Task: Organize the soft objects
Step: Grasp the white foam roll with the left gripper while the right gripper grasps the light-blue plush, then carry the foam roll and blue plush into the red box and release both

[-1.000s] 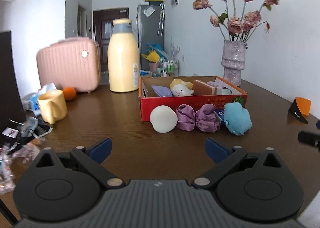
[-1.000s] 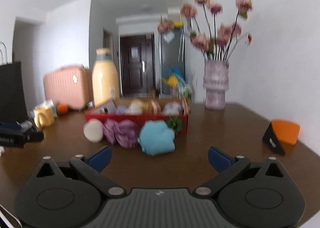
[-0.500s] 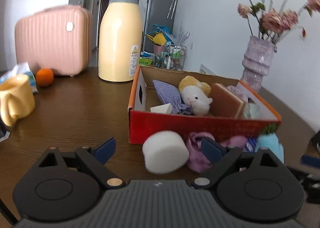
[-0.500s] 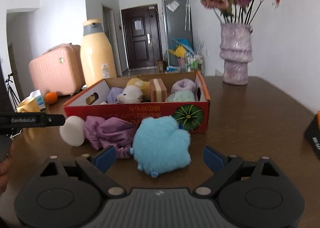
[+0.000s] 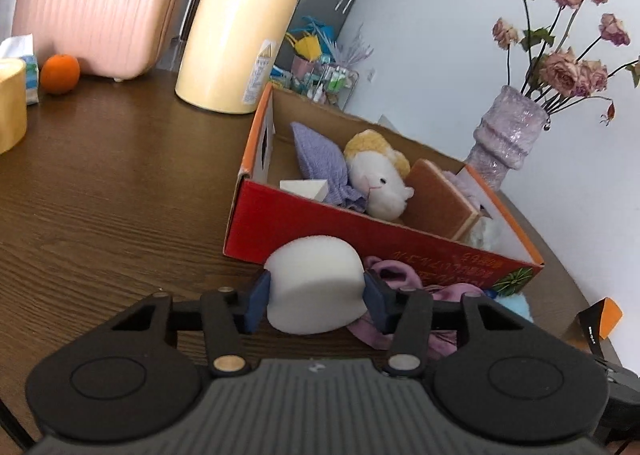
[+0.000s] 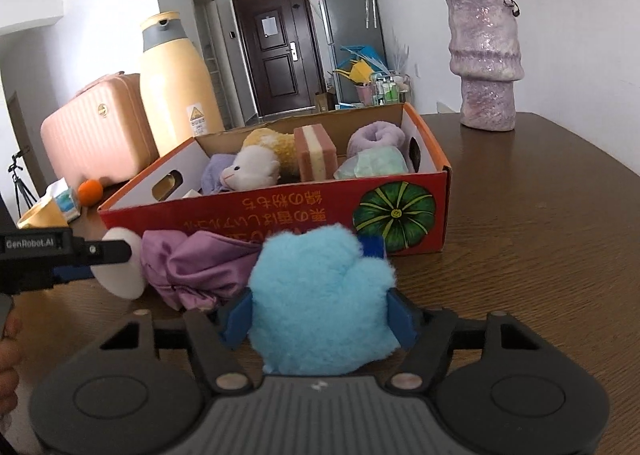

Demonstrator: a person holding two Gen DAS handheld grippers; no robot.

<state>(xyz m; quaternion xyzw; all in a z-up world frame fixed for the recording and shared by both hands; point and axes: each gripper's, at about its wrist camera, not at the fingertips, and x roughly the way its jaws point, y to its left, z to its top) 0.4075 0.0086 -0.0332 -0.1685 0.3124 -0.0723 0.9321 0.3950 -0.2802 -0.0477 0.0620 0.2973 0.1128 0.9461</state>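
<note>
Left gripper (image 5: 316,295): low centre of the left view, blue pads pressed on both sides of the white sponge (image 5: 316,287).
Right gripper (image 6: 320,317): low centre of the right view, pads pinching the blue plush (image 6: 320,299).
Box (image 5: 360,233): red, just behind both, right of centre in the left view; holds a lamb toy (image 5: 380,179), a purple cloth (image 5: 320,163) and a brown sponge (image 5: 436,203).
Purple fabric (image 6: 192,267): on the table (image 5: 100,195), between sponge and plush, against the box front.

Both wrist views low, close, facing shared box (image 5: 360,231).
</note>
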